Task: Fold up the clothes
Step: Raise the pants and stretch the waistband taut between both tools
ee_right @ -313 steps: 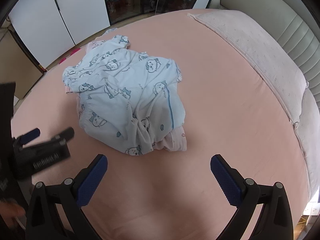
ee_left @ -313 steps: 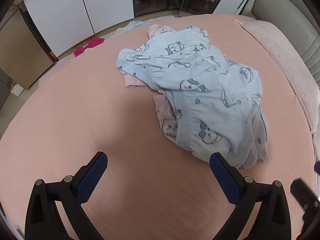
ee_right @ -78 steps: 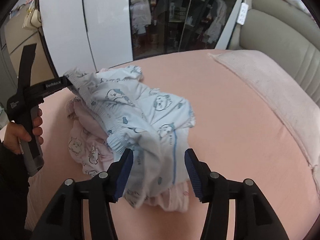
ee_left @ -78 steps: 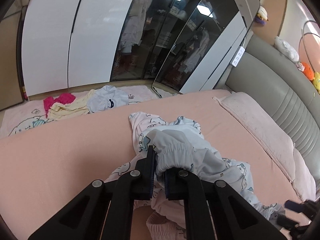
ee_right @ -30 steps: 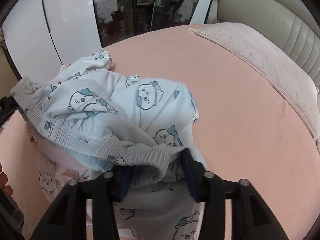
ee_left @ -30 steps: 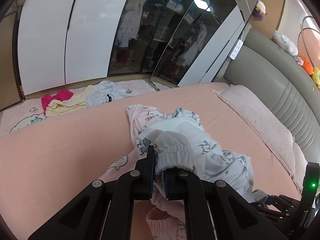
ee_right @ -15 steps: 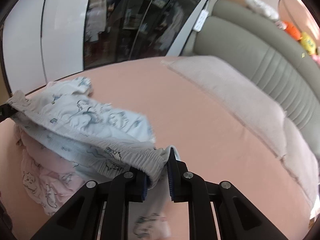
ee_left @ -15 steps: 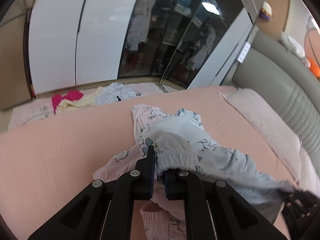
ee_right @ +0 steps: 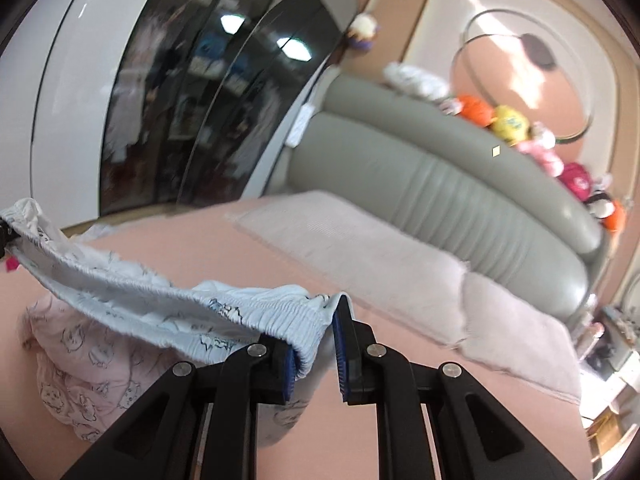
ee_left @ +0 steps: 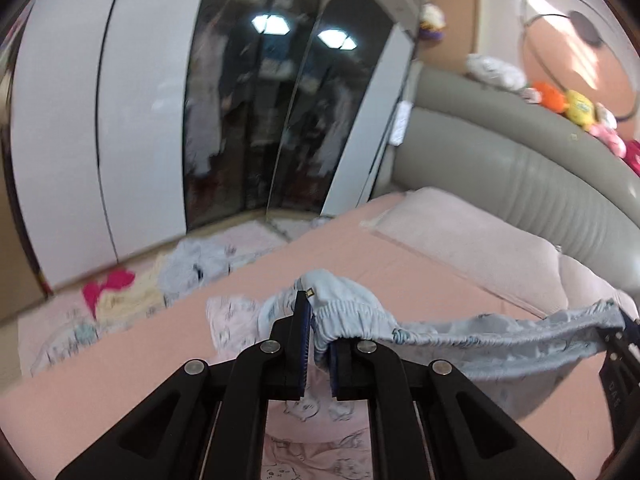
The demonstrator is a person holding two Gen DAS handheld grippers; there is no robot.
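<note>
Blue shorts (ee_left: 460, 340) held off the bed (ee_left: 120, 360) by the elastic waistband, one end in each gripper. Left gripper (ee_left: 318, 350): fingers fully closed, clamping a bunched fold of waistband. Right gripper (ee_right: 316, 354): fingers nearly closed, the gathered band pinched against the left-hand pad (ee_right: 289, 374); a narrow gap shows beside the right-hand pad, so the bite looks shallow. In the left wrist view the band (ee_left: 500, 330) runs as a sagging strip from the left gripper to the right gripper at the frame's right edge; in the right wrist view the same shorts (ee_right: 160, 296) stretch away to the left. The body of the garment hangs below the band, over a pink garment (ee_right: 80, 364) that lies crumpled on the bed. More clothes (ee_left: 132, 292) lie on the floor beyond.

Handling, as judged: thin, light, limp cotton, with no stiffness of its own; it takes whatever shape gravity and the two grips give it. The shirred elastic is the thickest, least slippery part and the proper place to hold, at the two side ends, so the legs fall straight. Elastic stretches under tension, so a shallow pinch may creep out; a deeper hold on the right would be safer
</note>
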